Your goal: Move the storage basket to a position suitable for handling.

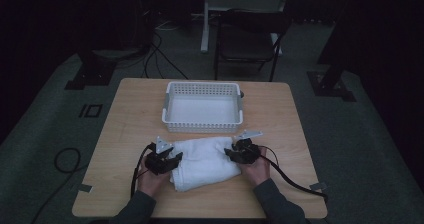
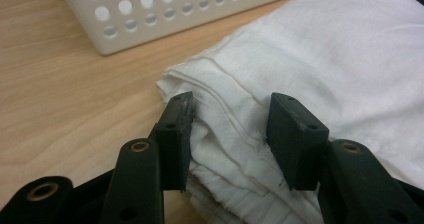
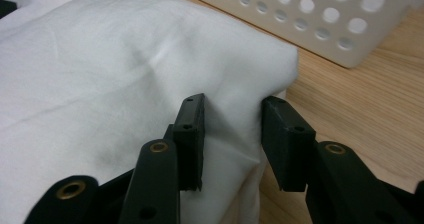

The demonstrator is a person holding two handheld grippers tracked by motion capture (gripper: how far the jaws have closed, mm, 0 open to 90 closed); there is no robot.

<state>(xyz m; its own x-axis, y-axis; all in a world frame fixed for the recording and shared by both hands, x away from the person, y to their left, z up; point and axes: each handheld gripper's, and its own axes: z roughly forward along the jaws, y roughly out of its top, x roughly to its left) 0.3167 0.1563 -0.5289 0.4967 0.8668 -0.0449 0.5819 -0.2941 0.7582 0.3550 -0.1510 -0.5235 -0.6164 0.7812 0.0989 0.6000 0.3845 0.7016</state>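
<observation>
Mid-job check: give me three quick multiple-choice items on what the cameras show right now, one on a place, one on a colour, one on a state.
1. Where is the folded cloth?
A. in the basket
B. on the table, on the person's side of the basket
C. on the chair

2. What colour is the basket?
A. white
B. blue
C. black

3. How do the left gripper jaws stand?
A. shut on nothing
B. open, cloth edge between them
C. clamped on the basket rim

Answers: 1 B, it lies on wood between both hands; 2 A, white perforated walls; 3 B, a gap with layered cloth in it.
</observation>
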